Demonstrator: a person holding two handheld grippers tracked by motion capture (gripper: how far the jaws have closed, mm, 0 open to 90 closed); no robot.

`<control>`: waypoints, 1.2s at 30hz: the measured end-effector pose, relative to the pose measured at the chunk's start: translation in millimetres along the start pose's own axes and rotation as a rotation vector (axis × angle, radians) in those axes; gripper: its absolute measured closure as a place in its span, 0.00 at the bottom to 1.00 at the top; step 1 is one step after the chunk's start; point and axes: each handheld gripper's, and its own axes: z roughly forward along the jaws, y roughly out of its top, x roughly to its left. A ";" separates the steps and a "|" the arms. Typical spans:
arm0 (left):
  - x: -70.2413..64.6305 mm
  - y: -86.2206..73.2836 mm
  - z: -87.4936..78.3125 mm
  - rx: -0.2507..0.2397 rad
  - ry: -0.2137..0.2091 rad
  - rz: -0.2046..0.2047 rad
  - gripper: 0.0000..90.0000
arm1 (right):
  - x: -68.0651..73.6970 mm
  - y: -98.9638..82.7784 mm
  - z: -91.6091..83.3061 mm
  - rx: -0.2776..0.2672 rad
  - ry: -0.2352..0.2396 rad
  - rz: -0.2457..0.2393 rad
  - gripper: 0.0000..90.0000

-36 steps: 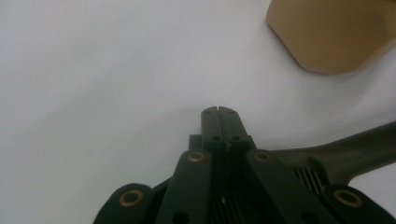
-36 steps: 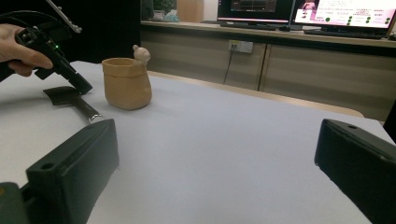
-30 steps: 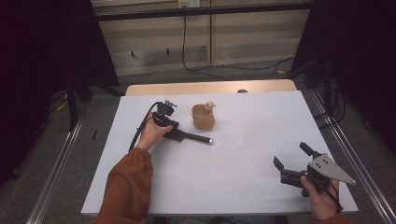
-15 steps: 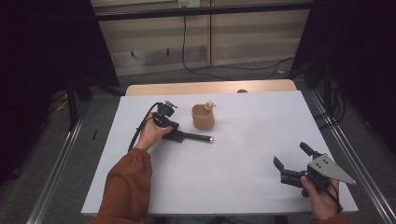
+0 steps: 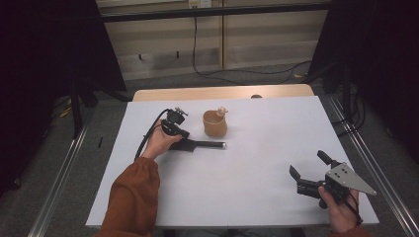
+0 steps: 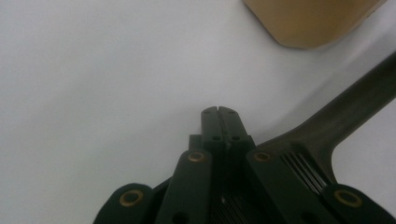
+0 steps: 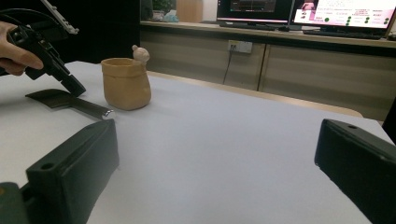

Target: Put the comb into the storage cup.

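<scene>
- Left of centre in the high view, the left gripper (image 5: 182,139) hangs over the broad end of a black spatula (image 5: 197,144) lying flat on the white table (image 5: 247,197), its handle pointing right toward a metal tip.
- The left gripper view shows its jaws pressed together with nothing between them, their tips just beside the spatula's blade (image 6: 299,161), low over the tabletop.
- Just above the handle in the high view stands a tan pot (image 5: 215,124) with a small pale figure (image 5: 222,111) on its rim; pot and spatula sit close, apparently not touching.
- At lower right of the high view, the right gripper (image 5: 311,170) is held well apart from the work, jaws spread wide and empty, aimed across the table at the pot (image 7: 126,84).
- Judgement: the step in hand looks like the approach to picking up the spatula. The next move likely calls for the left jaws to part, straddle the blade or handle, then clamp before any lift.
</scene>
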 end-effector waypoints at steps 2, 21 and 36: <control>1.0 -0.5 -1.1 0.006 -0.002 0.010 1.00 | 0.1 0.1 -0.2 0.001 0.001 0.002 0.00; 2.8 -7.7 -3.0 -0.033 -0.023 -0.030 1.00 | -0.1 -0.1 0.2 0.000 -0.002 0.000 0.00; 9.6 -16.7 -8.6 -0.048 -0.012 -0.054 1.00 | 0.0 -0.1 0.2 0.001 -0.002 -0.001 0.00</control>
